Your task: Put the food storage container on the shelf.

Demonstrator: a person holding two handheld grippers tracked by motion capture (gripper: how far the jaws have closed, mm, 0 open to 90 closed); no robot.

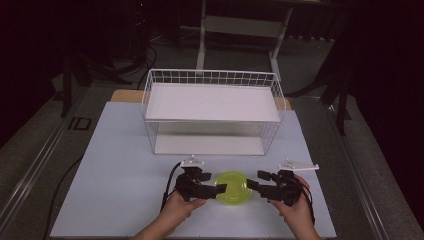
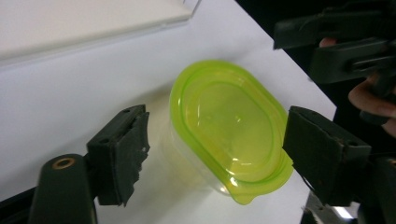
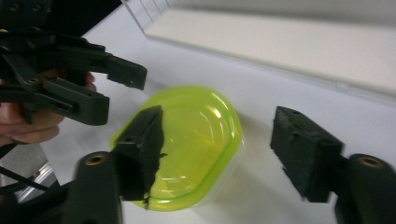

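**Both grippers at the green-lidded tub**

The tub (image 1: 233,187) sits on the table (image 1: 115,165), near its front edge, in front of the wire rack (image 1: 212,110). The left gripper (image 1: 218,190) comes at it from one side, the right gripper (image 1: 251,184) from the other — both with jaws apart, straddling the lid's ends, pads not pressing.

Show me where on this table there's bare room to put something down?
Free: the wide tabletop strip left of the left gripper, the strip right of the right gripper, and both shelves of the white wire rack. Crowded: the front middle, where both grippers flank the green-lidded container.
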